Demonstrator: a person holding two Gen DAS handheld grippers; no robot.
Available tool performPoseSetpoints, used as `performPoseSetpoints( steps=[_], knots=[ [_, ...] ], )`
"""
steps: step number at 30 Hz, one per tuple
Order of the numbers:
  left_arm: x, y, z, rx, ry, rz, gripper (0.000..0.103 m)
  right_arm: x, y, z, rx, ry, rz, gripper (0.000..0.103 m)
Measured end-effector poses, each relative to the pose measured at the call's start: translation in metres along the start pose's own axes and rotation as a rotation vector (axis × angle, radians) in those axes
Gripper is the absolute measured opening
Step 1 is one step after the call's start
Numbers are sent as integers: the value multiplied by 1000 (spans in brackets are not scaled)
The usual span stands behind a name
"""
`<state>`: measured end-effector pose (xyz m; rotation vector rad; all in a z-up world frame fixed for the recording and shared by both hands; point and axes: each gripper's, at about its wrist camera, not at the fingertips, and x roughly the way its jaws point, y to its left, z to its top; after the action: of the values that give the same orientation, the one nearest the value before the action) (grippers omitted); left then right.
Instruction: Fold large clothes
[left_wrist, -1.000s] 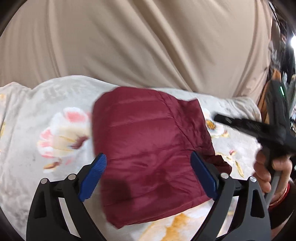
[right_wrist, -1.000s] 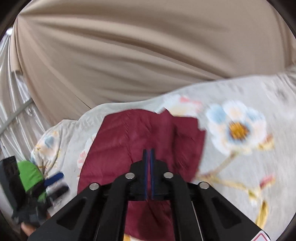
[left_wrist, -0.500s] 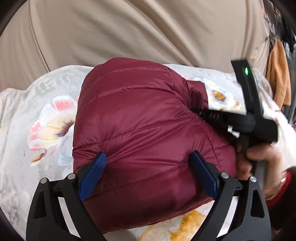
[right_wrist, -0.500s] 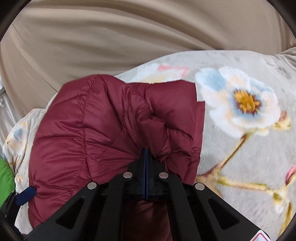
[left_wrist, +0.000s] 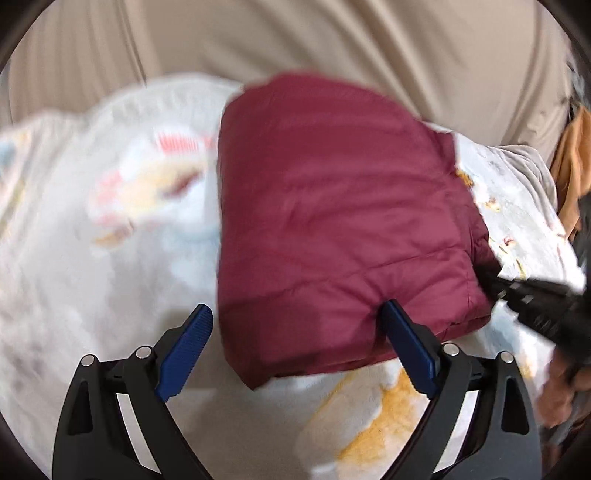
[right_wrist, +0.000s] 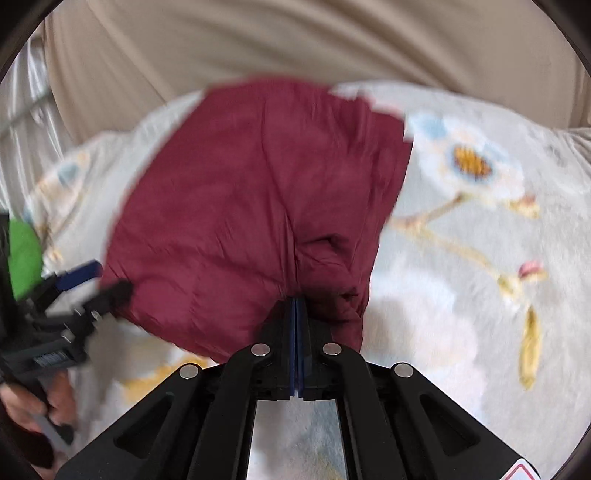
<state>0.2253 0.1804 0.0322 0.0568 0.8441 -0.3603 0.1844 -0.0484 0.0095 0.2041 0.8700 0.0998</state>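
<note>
On the flowery blanket (left_wrist: 92, 277) lies our folded red jacket (left_wrist: 332, 229). Our left gripper (left_wrist: 297, 345) gapes wide around its near edge. Our right gripper (right_wrist: 297, 306) pinches its edge tight.

Puffy bulge in jacket (left_wrist: 332, 221) now flattened on blanket (left_wrist: 92, 258); both grippers lower, views blurred with motion.

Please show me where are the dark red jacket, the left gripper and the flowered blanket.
dark red jacket (left_wrist: 332, 221): left wrist view, middle of its quilted top.
left gripper (left_wrist: 295, 343): left wrist view, midway between its blue fingertips.
flowered blanket (right_wrist: 469, 162): right wrist view, on a printed flower.
</note>
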Motion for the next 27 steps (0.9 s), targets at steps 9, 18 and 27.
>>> performPoseSetpoints(
  steps=[9,18,27],
  knots=[
    [-26,-10,-13,-4,-94,74,90,-32,-17,10,109,-119,58,0],
    [-29,-19,6,-52,-117,44,90,9,-34,121,157,-178,89,1],
    [-17,-8,5,-83,-80,34,90,13,-85,114,322,-219,-11,0]
  ],
)
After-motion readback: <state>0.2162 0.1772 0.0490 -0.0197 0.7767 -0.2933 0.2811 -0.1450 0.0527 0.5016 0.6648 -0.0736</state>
